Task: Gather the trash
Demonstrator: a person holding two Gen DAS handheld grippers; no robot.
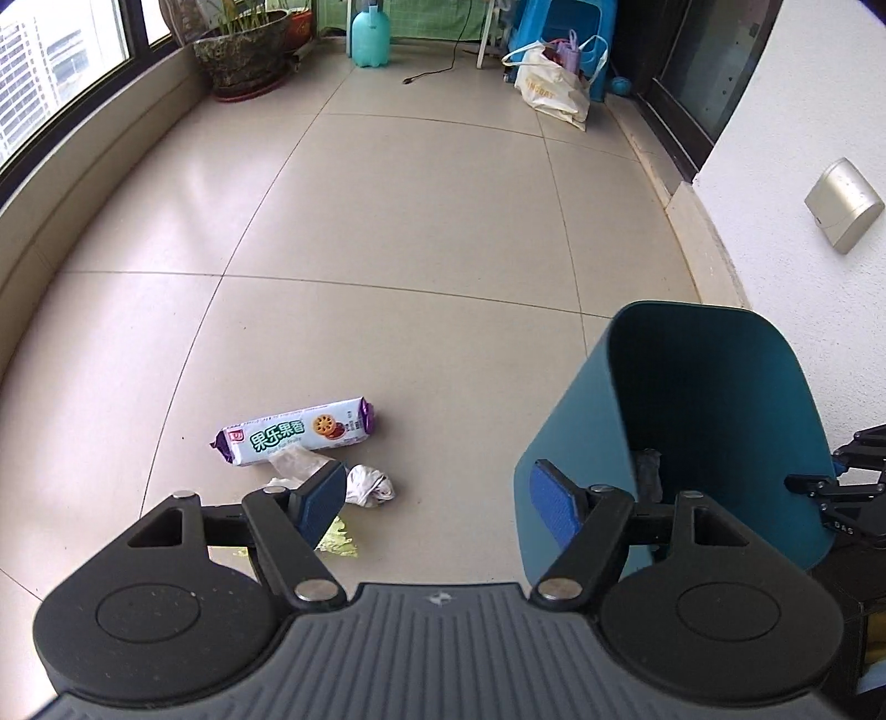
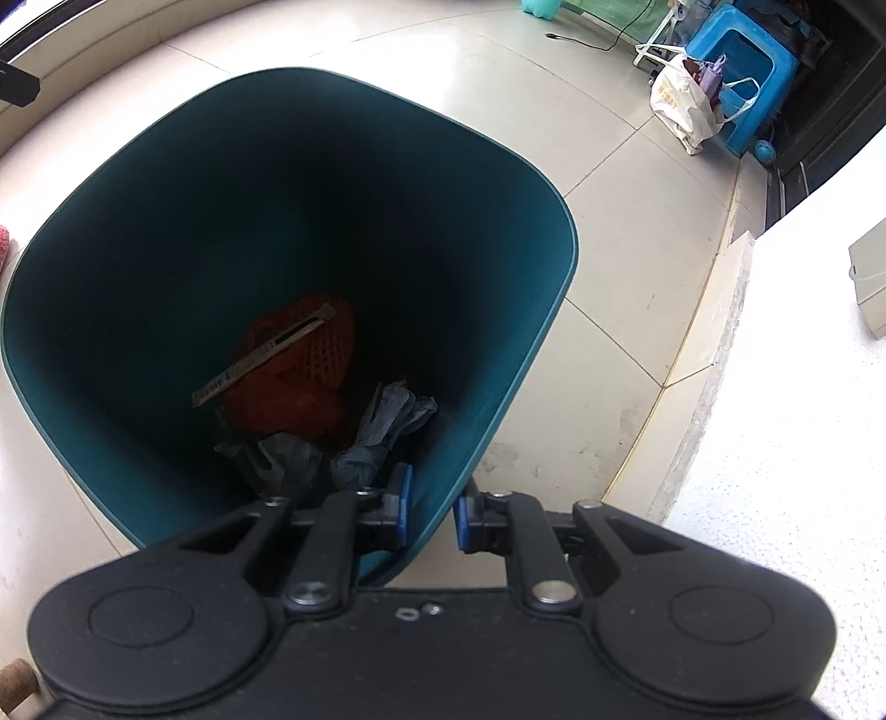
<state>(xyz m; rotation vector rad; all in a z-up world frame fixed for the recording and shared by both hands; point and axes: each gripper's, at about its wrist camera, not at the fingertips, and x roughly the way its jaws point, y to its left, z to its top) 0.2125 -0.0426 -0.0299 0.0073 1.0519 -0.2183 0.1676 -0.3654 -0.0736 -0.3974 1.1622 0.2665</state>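
A teal trash bin [image 1: 576,421] stands on the tiled floor by the wall. My right gripper [image 2: 433,515] is shut on its near rim, with one pad inside the wall and one outside. Inside the bin [image 2: 138,232] lie a red mesh bag [image 2: 293,376] and crumpled grey paper [image 2: 387,421]. Left of the bin, on the floor, lie a biscuit packet [image 1: 296,437], a clear wrapper [image 1: 296,464], a crumpled white paper [image 1: 370,486] and a yellow-green scrap [image 1: 339,538]. My left gripper [image 1: 437,493] hangs open above the floor between this litter and the bin, holding nothing.
A white wall [image 1: 803,138] with a metal box [image 1: 844,205] runs along the right. At the far end stand a plant pot [image 1: 243,55], a teal bottle [image 1: 370,36], a white bag [image 1: 554,88] and a blue stool [image 1: 576,22]. A black cable [image 1: 437,72] trails there.
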